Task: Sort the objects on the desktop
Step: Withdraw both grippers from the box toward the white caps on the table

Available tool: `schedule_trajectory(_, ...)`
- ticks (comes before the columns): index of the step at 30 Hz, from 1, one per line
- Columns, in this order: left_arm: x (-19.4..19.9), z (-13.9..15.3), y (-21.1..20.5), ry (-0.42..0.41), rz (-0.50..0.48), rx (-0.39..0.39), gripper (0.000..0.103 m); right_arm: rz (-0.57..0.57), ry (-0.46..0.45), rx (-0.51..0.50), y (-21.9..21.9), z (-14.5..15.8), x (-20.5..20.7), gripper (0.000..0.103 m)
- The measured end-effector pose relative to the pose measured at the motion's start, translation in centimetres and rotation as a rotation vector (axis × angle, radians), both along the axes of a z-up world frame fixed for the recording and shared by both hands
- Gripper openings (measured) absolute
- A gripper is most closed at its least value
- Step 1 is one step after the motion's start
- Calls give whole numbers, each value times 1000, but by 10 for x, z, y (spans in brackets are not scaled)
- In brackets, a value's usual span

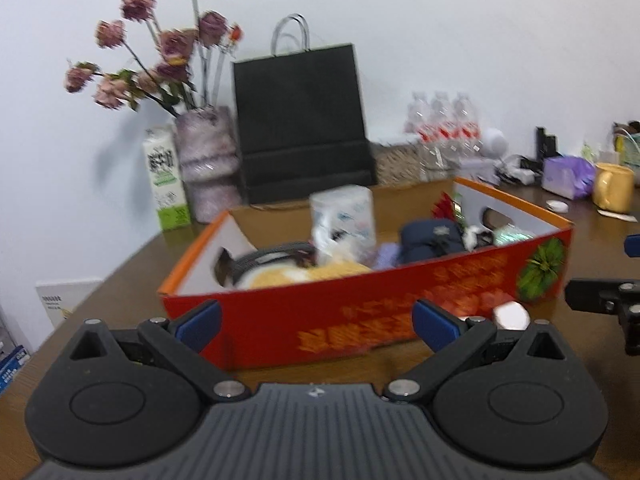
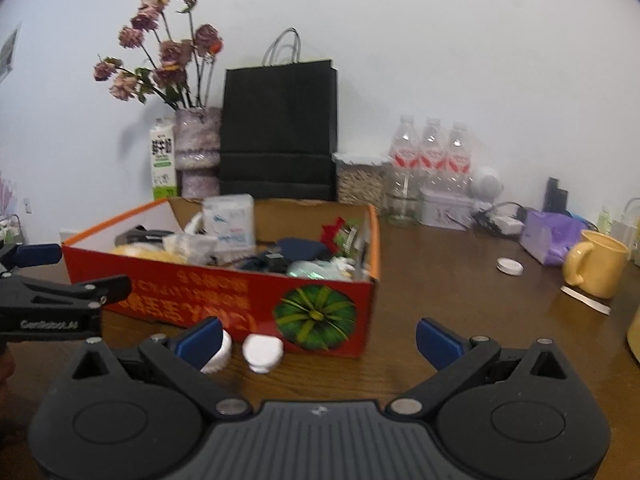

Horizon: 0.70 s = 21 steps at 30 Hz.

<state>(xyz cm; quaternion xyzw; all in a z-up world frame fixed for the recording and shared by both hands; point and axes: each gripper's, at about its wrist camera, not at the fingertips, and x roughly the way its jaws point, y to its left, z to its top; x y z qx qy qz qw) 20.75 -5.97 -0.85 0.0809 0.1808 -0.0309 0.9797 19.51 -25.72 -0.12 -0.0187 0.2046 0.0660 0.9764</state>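
A red and orange cardboard box stands on the brown table, filled with a tissue pack, a navy pouch, something yellow and other items. My left gripper is open just in front of the box's long side, with nothing between its fingers. My right gripper is open near the box's front corner. Two small white lidded things lie on the table by its left finger; one shows in the left wrist view.
Behind the box stand a vase of dried roses, a milk carton, a black paper bag, a clear jar and three water bottles. At the right are a yellow mug, a purple pack and a white cap.
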Motion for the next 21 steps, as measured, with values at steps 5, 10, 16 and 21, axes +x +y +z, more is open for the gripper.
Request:
schedule_trajectory(5, 6, -6, -24, 86, -61, 6, 103, -15, 68, -30, -14, -8, 5, 103)
schedule_trajectory(10, 17, -13, -48, 162, -99, 32, 103, -50, 123, -33, -26, -15, 15, 103)
schedule_trajectory(16, 32, -19, -64, 230, -76, 36, 103, -76, 183, 8, -39, -19, 27, 103)
schedule_trajectory(21, 38, -21, -63, 266, -41, -3, 96, -82, 233, 35, -43, -24, 34, 103)
